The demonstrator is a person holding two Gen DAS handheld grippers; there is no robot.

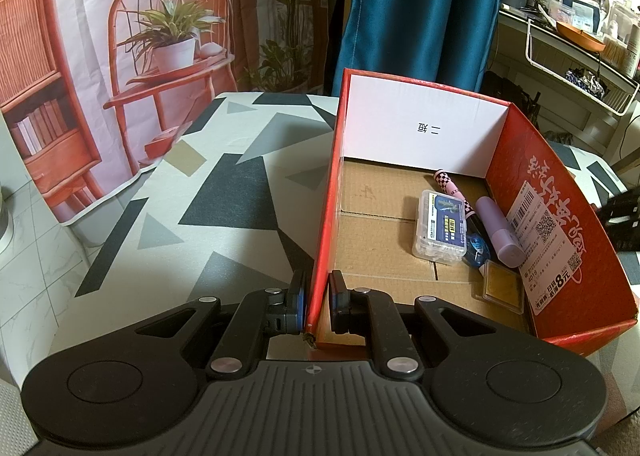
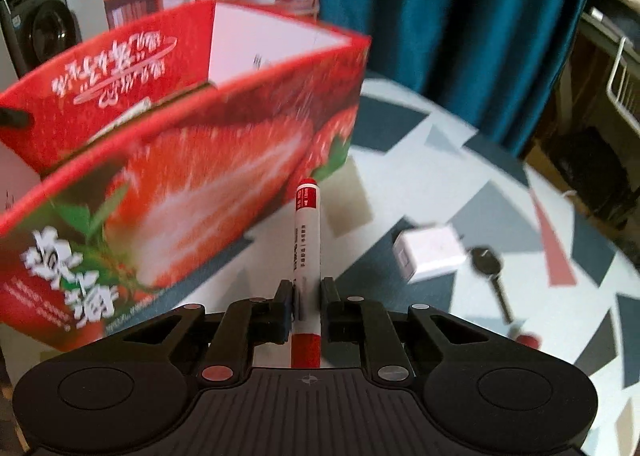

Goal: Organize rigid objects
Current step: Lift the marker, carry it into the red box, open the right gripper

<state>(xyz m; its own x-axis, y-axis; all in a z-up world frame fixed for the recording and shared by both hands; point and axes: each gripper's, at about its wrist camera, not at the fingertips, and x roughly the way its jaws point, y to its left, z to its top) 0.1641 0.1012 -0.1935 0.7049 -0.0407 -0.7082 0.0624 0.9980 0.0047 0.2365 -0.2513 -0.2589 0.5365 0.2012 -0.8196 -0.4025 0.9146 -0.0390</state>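
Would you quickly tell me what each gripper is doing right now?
Left gripper: closed on the wall of the red cardboard box.
Right gripper: closed on the red-and-white marker pen.

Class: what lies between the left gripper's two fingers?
The red cardboard box's thin side wall stands between the left gripper's fingers, seen in the left wrist view.

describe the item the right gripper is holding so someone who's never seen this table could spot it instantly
Start at the big red strawberry-print box on the patterned table. Just to its right, the right gripper is shut on a marker pointing away from the camera along the fingers. Unlike the white cube and dark key lying on the table, it is a slim white barrel with red ends.
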